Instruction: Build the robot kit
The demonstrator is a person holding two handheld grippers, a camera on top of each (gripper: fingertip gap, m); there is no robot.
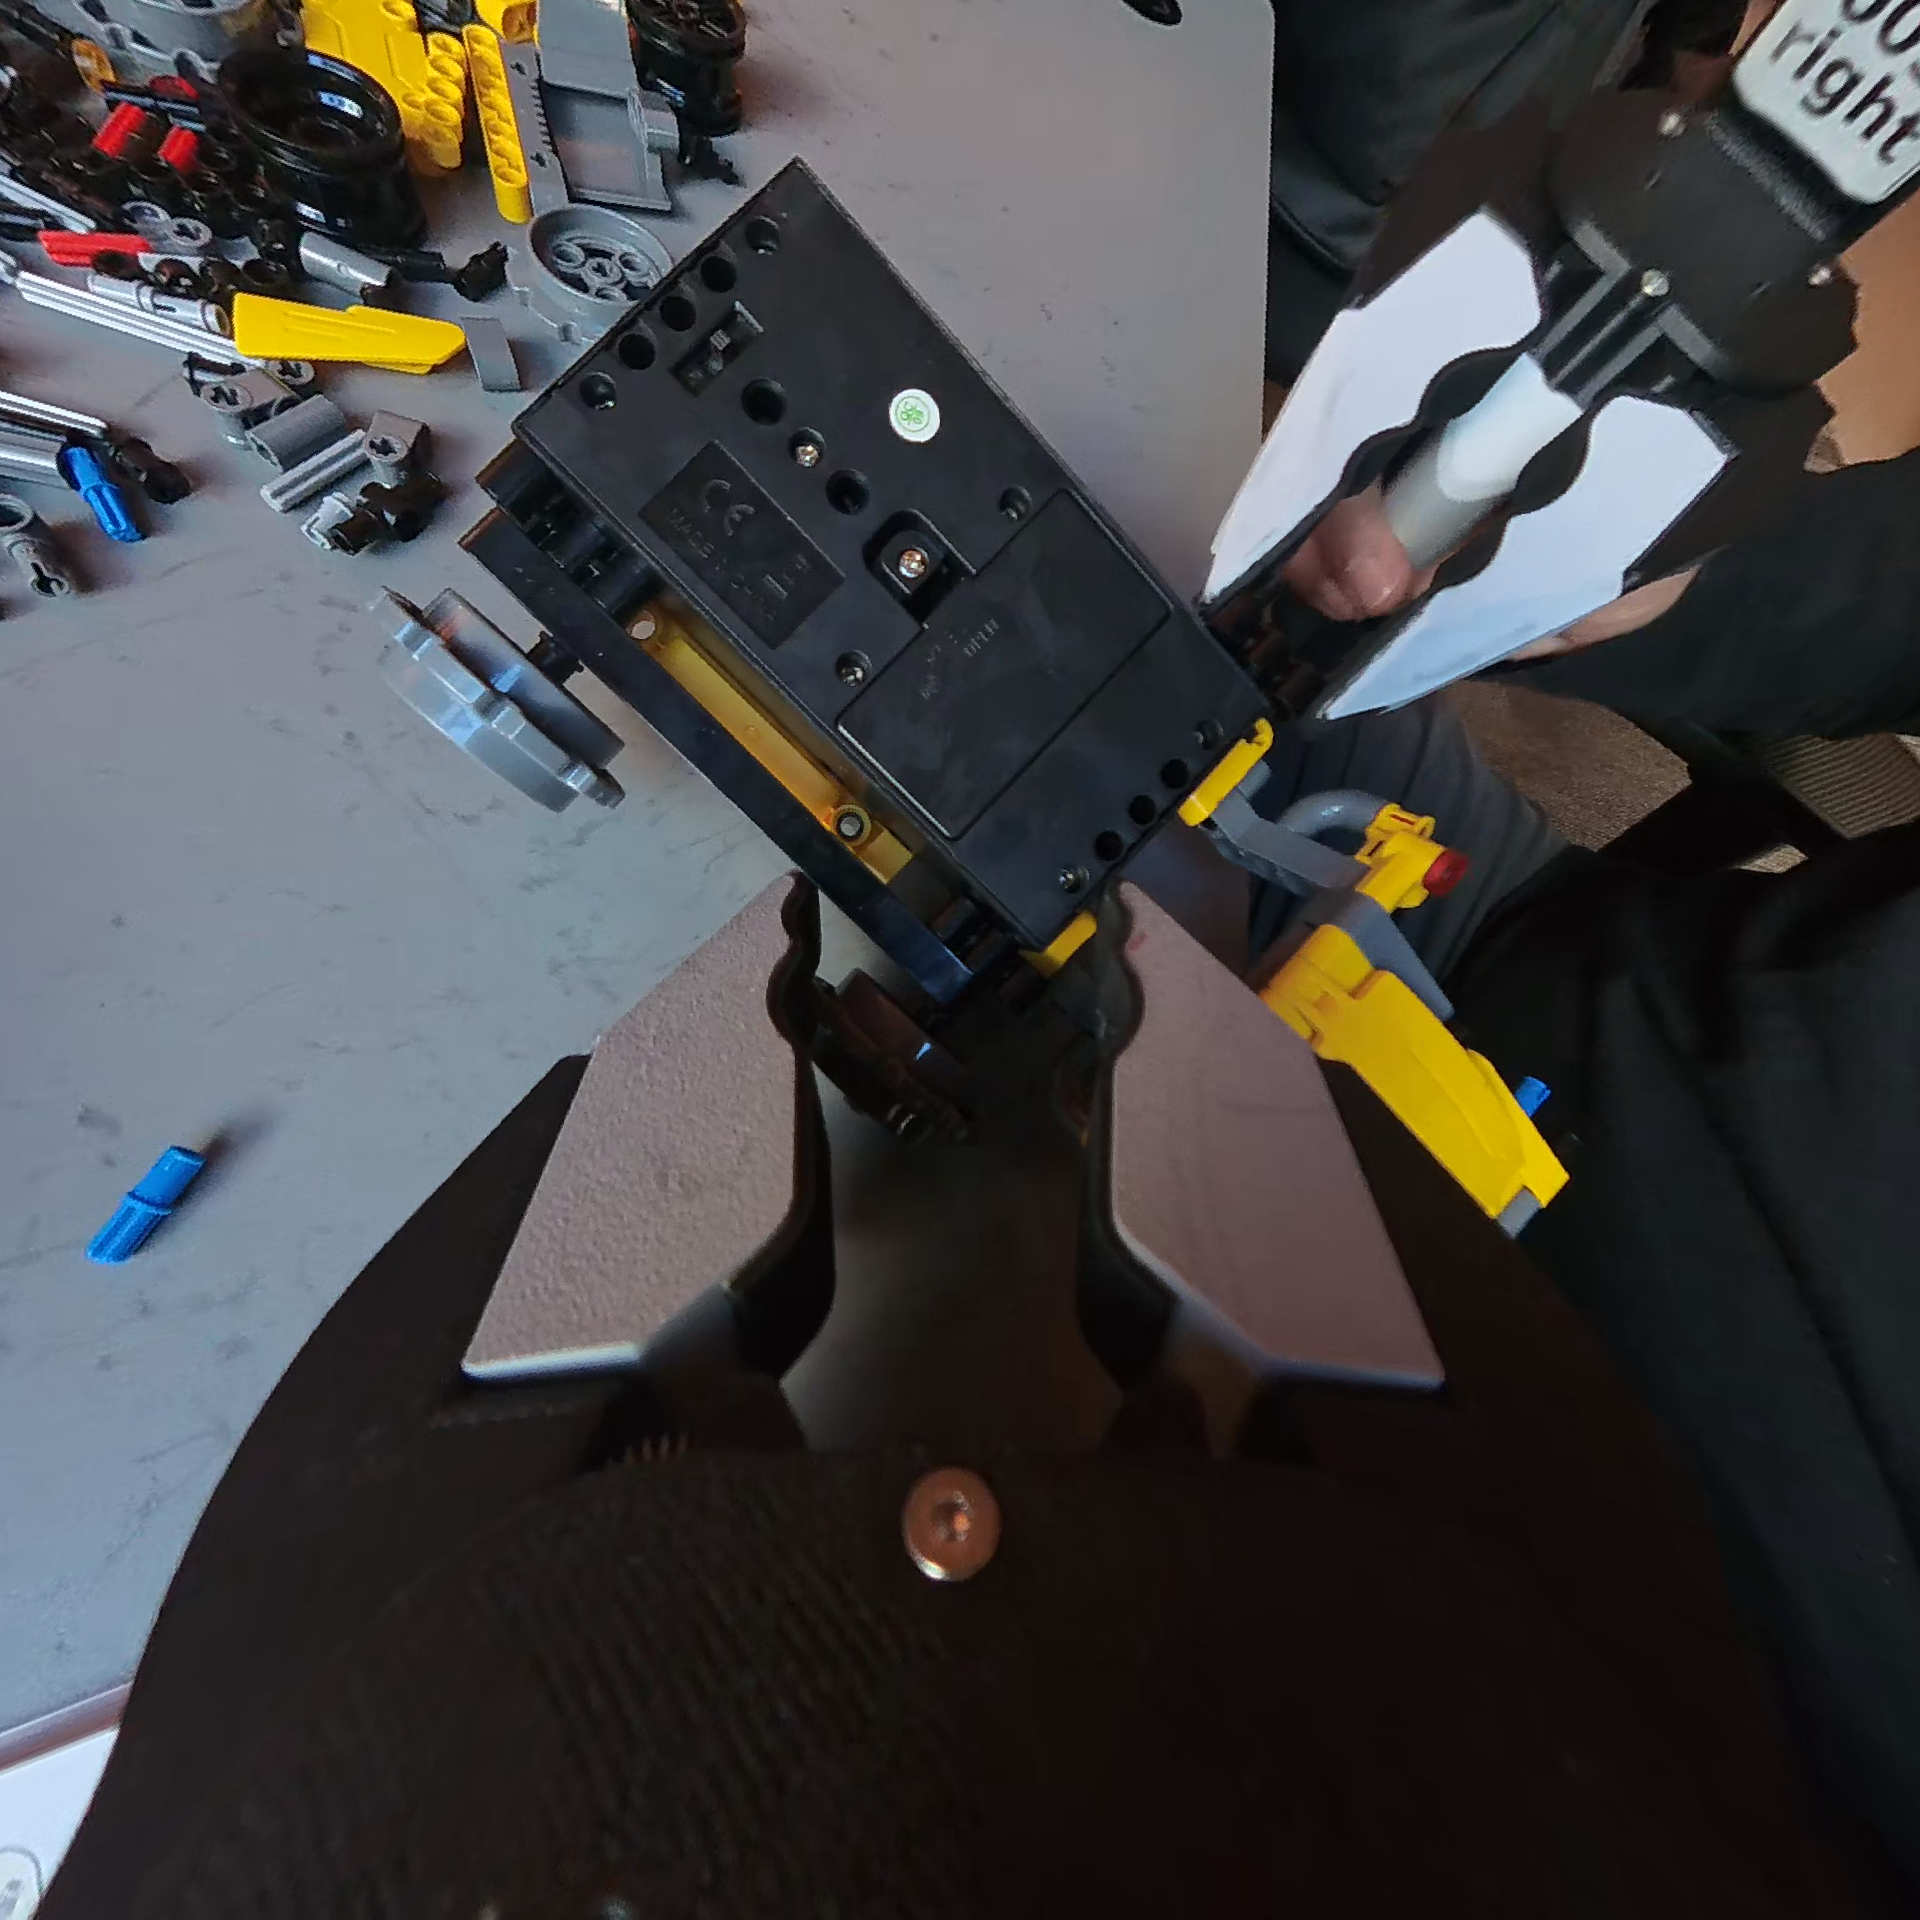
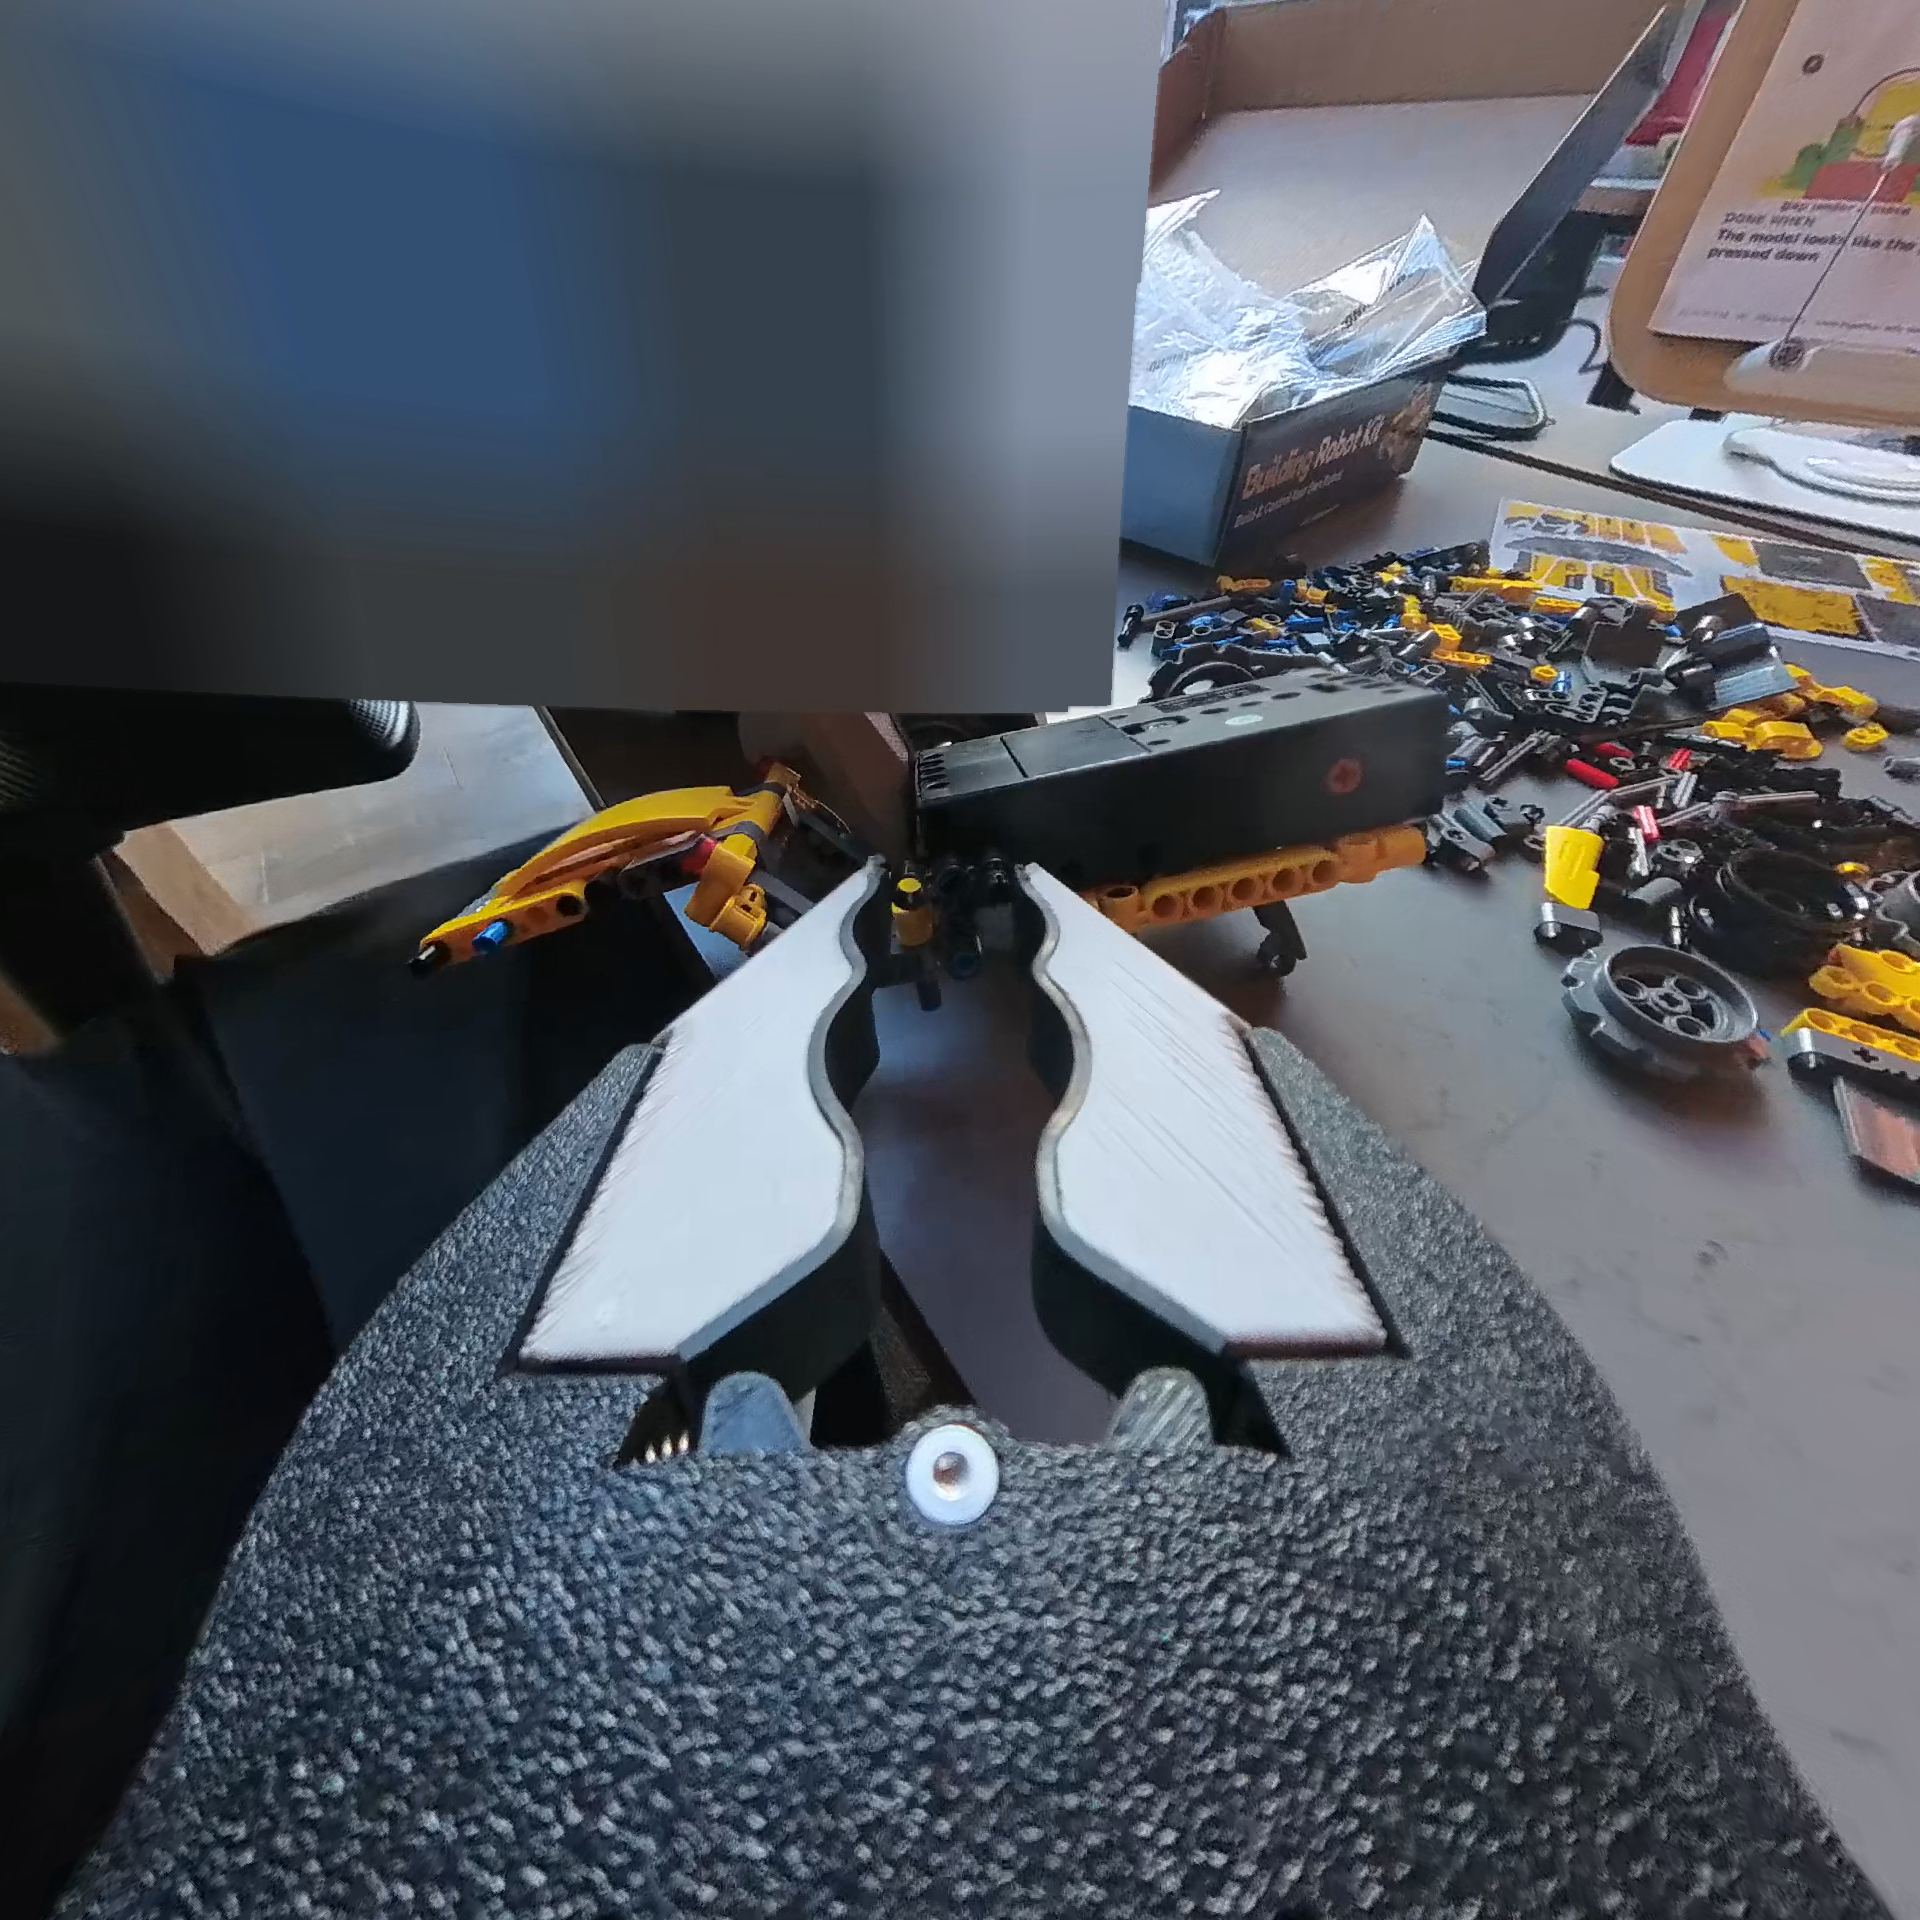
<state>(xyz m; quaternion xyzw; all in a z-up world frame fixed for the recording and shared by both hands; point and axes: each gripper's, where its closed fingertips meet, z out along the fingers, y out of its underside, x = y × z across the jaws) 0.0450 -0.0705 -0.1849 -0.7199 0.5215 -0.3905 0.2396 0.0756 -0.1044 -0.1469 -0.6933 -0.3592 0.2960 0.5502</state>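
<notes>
A brick-built model with a black battery box (image 1: 862,582) and yellow beams is held in the air between both grippers, over the table's edge. My left gripper (image 1: 956,935) is shut on the model's near end. My right gripper (image 1: 1273,665) comes in from the upper right, shut on the model's other end. In the right wrist view my right gripper (image 2: 951,883) clamps small black and yellow parts under the battery box (image 2: 1184,779). A grey wheel hub (image 1: 499,707) sticks out on an axle. A yellow curved panel (image 1: 1413,1060) hangs off the model, and it also shows in the right wrist view (image 2: 623,842).
The grey table (image 1: 312,935) bears a pile of loose parts (image 1: 312,156) at the far left and a blue pin (image 1: 145,1205). The right wrist view shows the pile (image 2: 1558,665), a loose grey wheel hub (image 2: 1662,997), an open kit box (image 2: 1299,468), a sticker sheet (image 2: 1704,571) and a monitor stand (image 2: 1766,447). The right gripper is farther from the blue pin (image 1: 145,1205), some 20 centimeters, than the left, some 10 centimeters.
</notes>
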